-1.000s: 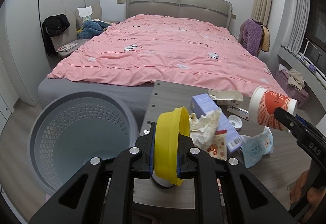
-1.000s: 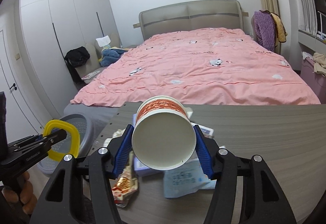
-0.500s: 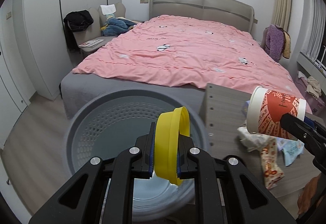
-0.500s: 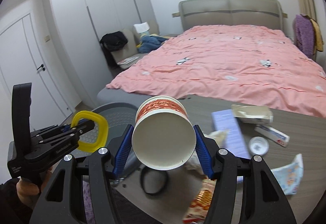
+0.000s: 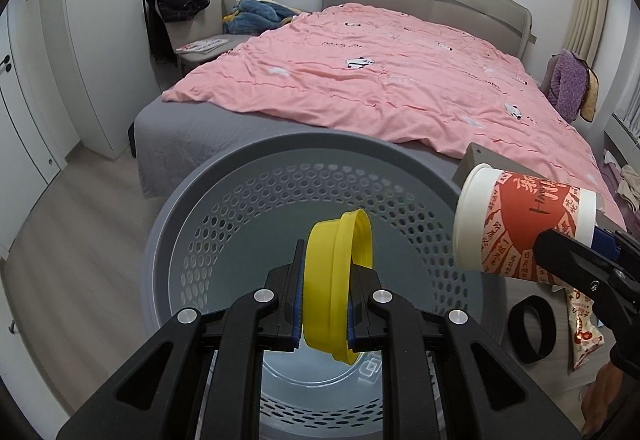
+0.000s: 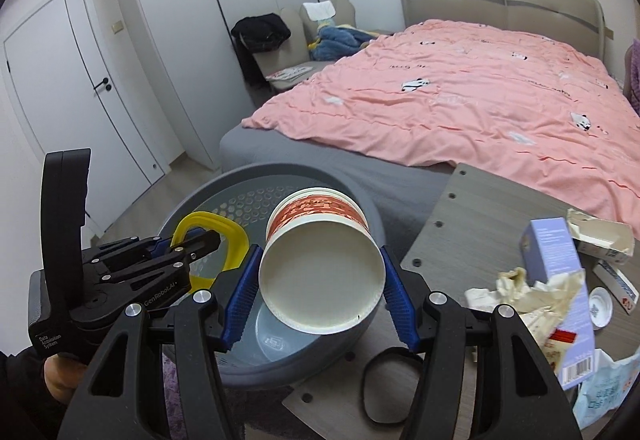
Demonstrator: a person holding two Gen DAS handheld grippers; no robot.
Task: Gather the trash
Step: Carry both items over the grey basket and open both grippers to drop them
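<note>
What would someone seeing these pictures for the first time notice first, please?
Probably the yellow ring clamped in the left gripper, held right above the open grey basket. Next, the red-and-white paper cup lying sideways in the right gripper, over the basket's right edge. Behind both, the big pink bed fills the room, and litter remains on the table.

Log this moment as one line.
left gripper: shut on yellow lid | right gripper: shut on paper cup | both over bin

yellow lid (image 5: 338,282) | red-and-white printed cup (image 5: 520,226) | grey perforated bin (image 5: 240,207) | pink panda-print duvet (image 5: 400,79)
</note>
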